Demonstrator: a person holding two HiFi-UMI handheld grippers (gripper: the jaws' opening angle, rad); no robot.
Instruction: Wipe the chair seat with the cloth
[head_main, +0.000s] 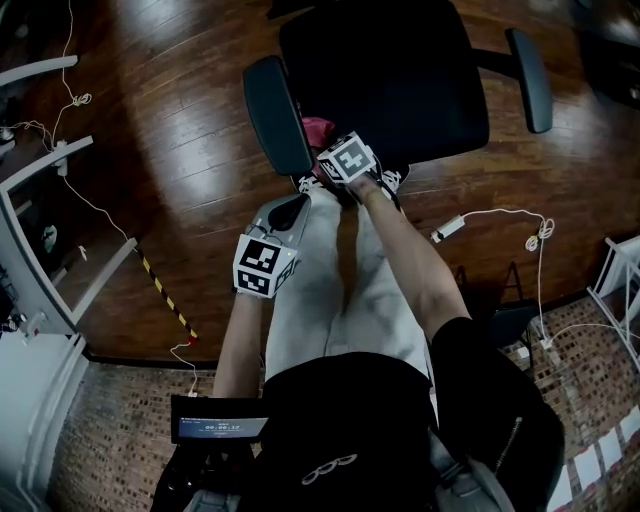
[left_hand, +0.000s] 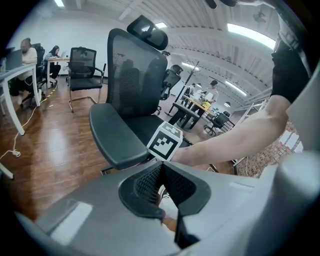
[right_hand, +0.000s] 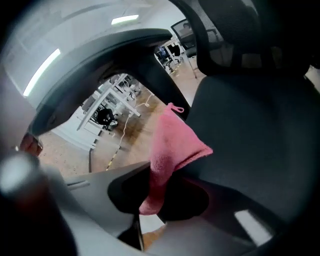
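Observation:
A black office chair stands ahead of me, its seat (head_main: 400, 80) dark in the head view. A pink cloth (right_hand: 172, 145) is pinched in my right gripper (right_hand: 159, 192), which is shut on it and held at the seat's front edge by the left armrest (head_main: 275, 112). The cloth (head_main: 317, 129) shows only as a small pink patch past the marker cube. My left gripper (left_hand: 161, 172) is shut with nothing in it, held lower and nearer my body; in its view the chair seat (left_hand: 145, 125) and the right gripper's marker cube (left_hand: 165, 141) lie ahead.
White cables (head_main: 500, 225) trail over the wooden floor to the chair's right. White desk legs (head_main: 40, 160) stand at the left, with a yellow-black striped strip (head_main: 165, 297) on the floor. Other chairs, desks and seated people fill the room's background.

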